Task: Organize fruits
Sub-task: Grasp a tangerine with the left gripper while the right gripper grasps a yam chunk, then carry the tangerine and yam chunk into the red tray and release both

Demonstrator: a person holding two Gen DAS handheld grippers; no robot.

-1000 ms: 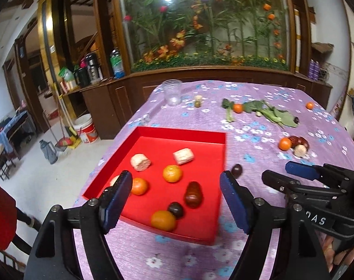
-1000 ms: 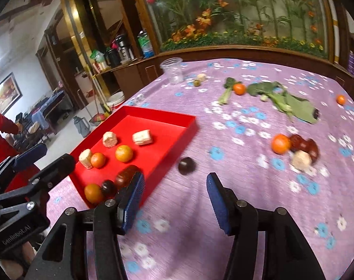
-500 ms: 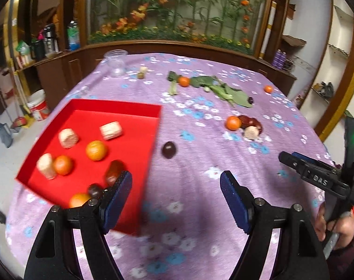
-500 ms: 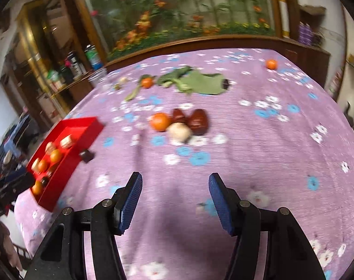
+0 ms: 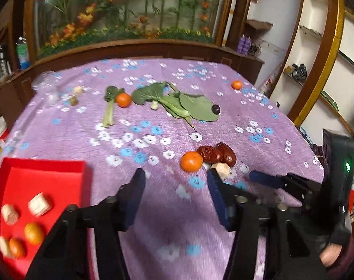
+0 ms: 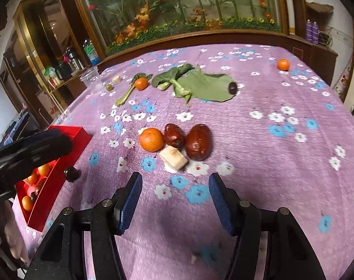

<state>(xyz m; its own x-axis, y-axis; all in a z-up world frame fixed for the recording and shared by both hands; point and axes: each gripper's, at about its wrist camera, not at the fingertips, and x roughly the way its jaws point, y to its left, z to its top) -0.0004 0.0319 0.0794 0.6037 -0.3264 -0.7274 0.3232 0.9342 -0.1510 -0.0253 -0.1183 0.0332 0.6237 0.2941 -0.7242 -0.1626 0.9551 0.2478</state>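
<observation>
A red tray [image 5: 46,182] at the lower left holds several oranges and pale chunks; it also shows in the right wrist view [image 6: 60,172]. A cluster of an orange [image 6: 151,139], two red dates [image 6: 197,141] and a pale chunk [image 6: 173,157] lies just beyond my open, empty right gripper [image 6: 174,198]. The same cluster [image 5: 192,161] sits ahead of my open, empty left gripper [image 5: 174,196]. A dark round fruit [image 6: 71,174] lies on the cloth beside the tray.
Green leaves [image 6: 200,82] with a dark fruit [image 6: 232,88] and an orange [image 6: 141,83] lie farther back. Another orange [image 6: 283,64] sits far right. A clear jar [image 6: 91,78] stands at the back left. A wooden ledge borders the purple flowered tablecloth [image 6: 270,154].
Both grippers have swung right, away from the tray and toward the orange-and-dates cluster. The right gripper has come closer to that cluster. Both stay open and empty.
</observation>
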